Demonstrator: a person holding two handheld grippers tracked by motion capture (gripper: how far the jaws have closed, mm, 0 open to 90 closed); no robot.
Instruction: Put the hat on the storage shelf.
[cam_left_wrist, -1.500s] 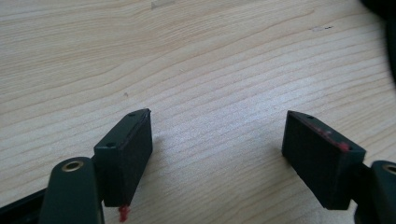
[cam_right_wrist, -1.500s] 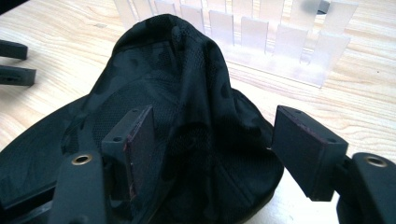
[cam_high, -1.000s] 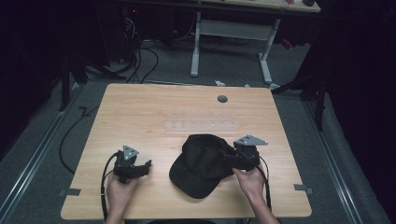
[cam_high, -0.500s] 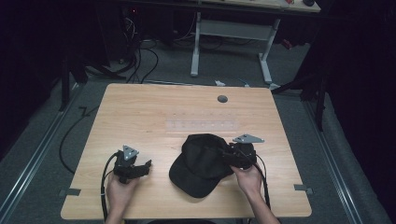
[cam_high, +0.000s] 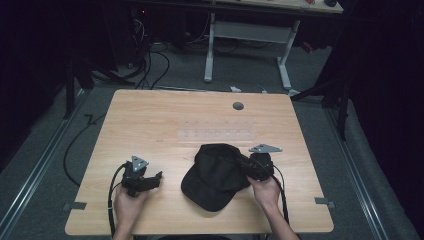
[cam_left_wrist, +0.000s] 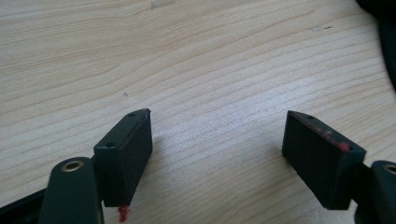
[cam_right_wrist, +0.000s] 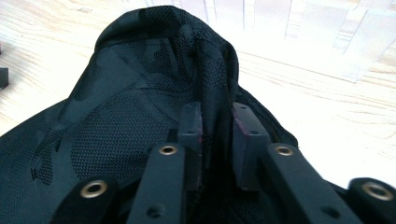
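A black cap (cam_high: 216, 172) lies on the wooden table (cam_high: 165, 120), near the front edge and right of centre, its brim toward the person. My right gripper (cam_high: 246, 165) is at the cap's right side, shut on a fold of the crown fabric. In the right gripper view the cap (cam_right_wrist: 140, 102) bunches up between the two pads (cam_right_wrist: 191, 135), and my right gripper (cam_right_wrist: 217, 116) pinches that ridge. My left gripper (cam_high: 152, 178) rests low over the table to the cap's left, apart from it. The left gripper (cam_left_wrist: 219, 140) stands open over bare wood, with the cap's edge (cam_left_wrist: 388, 42) at the far right.
A small round dark grommet (cam_high: 238, 106) sits near the table's far edge. A faint clear strip (cam_high: 215, 134) lies across the table's middle. Beyond the table stand a white desk frame (cam_high: 250, 40) and cables (cam_high: 150, 60) on the floor.
The right gripper has edged slightly toward the cap's crown and holds the fabric. The left gripper has stayed where it was.
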